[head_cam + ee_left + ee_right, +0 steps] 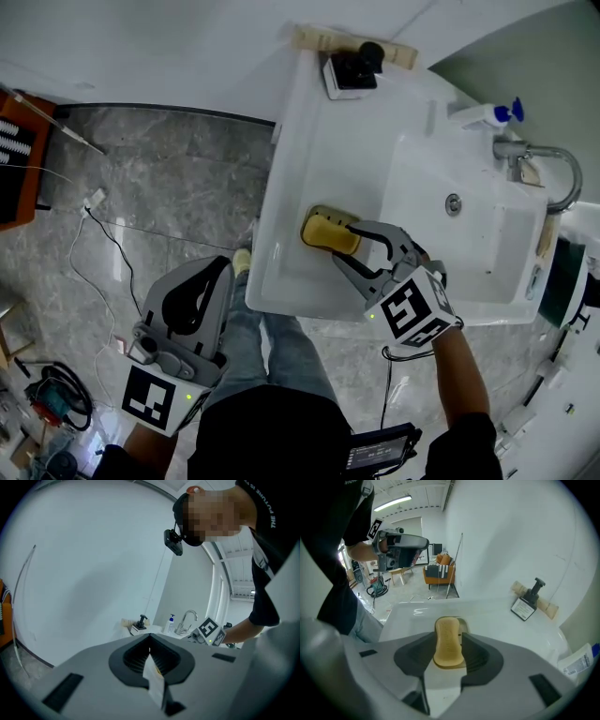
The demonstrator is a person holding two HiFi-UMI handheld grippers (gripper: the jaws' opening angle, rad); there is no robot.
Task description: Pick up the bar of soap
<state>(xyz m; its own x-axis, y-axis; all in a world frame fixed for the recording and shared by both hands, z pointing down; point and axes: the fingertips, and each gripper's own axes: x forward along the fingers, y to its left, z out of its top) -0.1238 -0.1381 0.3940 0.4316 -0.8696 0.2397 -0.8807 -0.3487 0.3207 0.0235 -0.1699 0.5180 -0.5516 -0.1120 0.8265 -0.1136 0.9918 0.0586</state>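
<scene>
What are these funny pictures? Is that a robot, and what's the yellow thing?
No robot: a person holds a claw tool in each hand. One picture comes from a camera on the person's head, looking down; the other two from cameras riding on the claws. Below is a white sink with a tap. The yellow thing is a bar of soap on its dish. The right claw is open around it, not squeezing. The left claw is shut, away from the sink.

Yellow bar of soap (330,233) lies flat on white sink (319,150).
</scene>
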